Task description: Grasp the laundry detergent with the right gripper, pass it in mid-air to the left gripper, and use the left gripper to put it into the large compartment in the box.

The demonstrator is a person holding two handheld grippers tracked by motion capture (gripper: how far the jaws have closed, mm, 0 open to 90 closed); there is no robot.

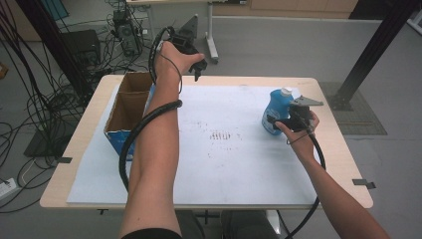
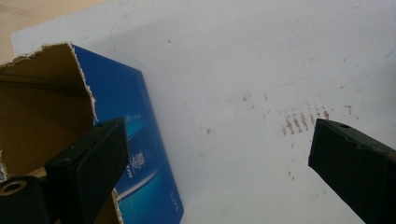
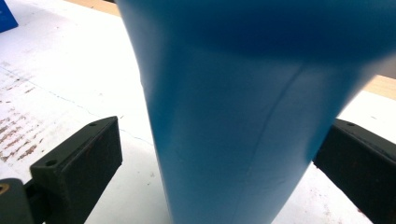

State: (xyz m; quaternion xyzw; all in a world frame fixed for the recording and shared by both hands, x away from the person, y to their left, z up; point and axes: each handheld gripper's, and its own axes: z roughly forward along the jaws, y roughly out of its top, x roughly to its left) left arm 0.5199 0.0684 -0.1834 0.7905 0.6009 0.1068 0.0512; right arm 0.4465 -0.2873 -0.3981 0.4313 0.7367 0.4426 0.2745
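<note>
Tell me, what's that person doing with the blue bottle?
A person holds tongs in each hand at a table. The right tongs are open around the blue bottle, which stands upright; one jaw has a visible gap, so it isn't gripped yet. The left tongs hang open in the air near the open cardboard box.

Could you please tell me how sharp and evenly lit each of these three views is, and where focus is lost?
High view: even light, fairly sharp, soft shadows; blue bottle and cardboard box read clearly. Left gripper view: the box's torn edge and the stained white sheet are slightly soft, the upper sheet washed out. Right gripper view: the bottle, between the open jaws, is blurred, its top in dark shade.
</note>
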